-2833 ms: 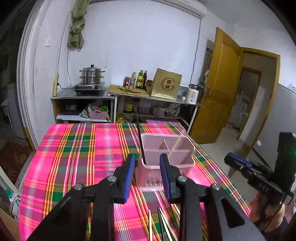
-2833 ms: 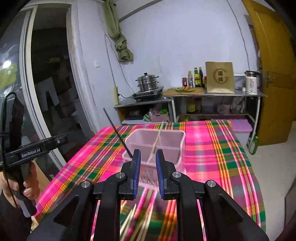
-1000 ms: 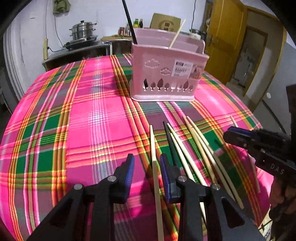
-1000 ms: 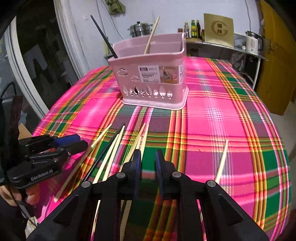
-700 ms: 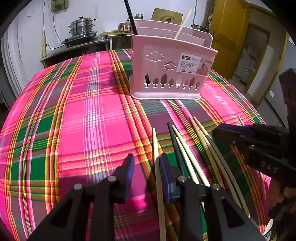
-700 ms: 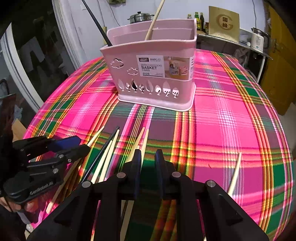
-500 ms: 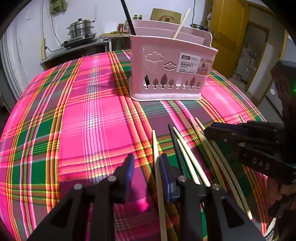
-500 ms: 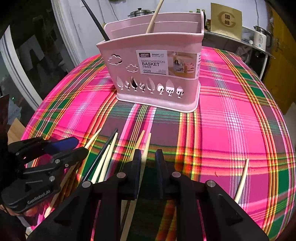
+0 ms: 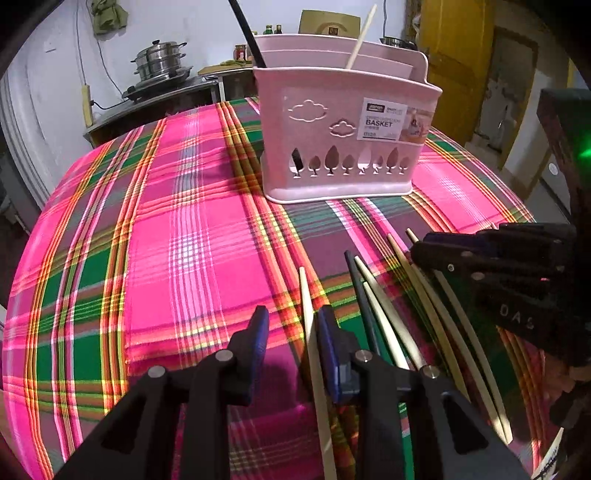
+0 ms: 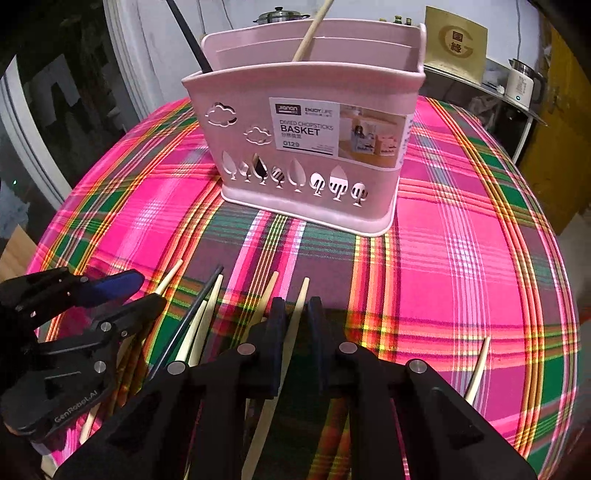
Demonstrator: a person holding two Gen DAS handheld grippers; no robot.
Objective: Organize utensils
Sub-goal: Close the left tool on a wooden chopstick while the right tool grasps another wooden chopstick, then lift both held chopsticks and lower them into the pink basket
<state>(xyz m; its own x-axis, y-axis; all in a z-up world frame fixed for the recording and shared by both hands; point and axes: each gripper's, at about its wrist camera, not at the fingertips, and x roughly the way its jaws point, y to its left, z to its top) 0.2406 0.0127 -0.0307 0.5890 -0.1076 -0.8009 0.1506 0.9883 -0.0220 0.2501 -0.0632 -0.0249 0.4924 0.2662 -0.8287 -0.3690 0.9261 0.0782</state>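
Our right gripper has just been closing its blue-padded fingers, and a pale chopstick lies in the narrow slot between them; we cannot tell whether the pads press on it yet. Our left gripper stands parted, with another pale chopstick lying just inside its right-hand finger, ungripped.

More loose chopsticks, cream ones and a single black one, lie fanned out between the two grippers near the front edge of the tabletop. One cream stick lies apart toward the right edge. Behind them, toward the middle of the tabletop, stands the pink plastic basket, with cloud and tree cut-outs in its front wall. A black chopstick and a light wooden one lean upright in it, each in its own section.

Its label reads "DIVIED CHOPSTICKS BASKET" and "0129", with "ENJOY LIFE" above. We read "GenRobot.AI" on the left gripper's body in the right wrist view.

A pink, green and orange plaid cloth covers the tabletop. Beyond it are a white wall, a steel steamer pot on a burner, a shelf with bottles, a tan box bearing a gold emblem, a white kettle and a yellow door.
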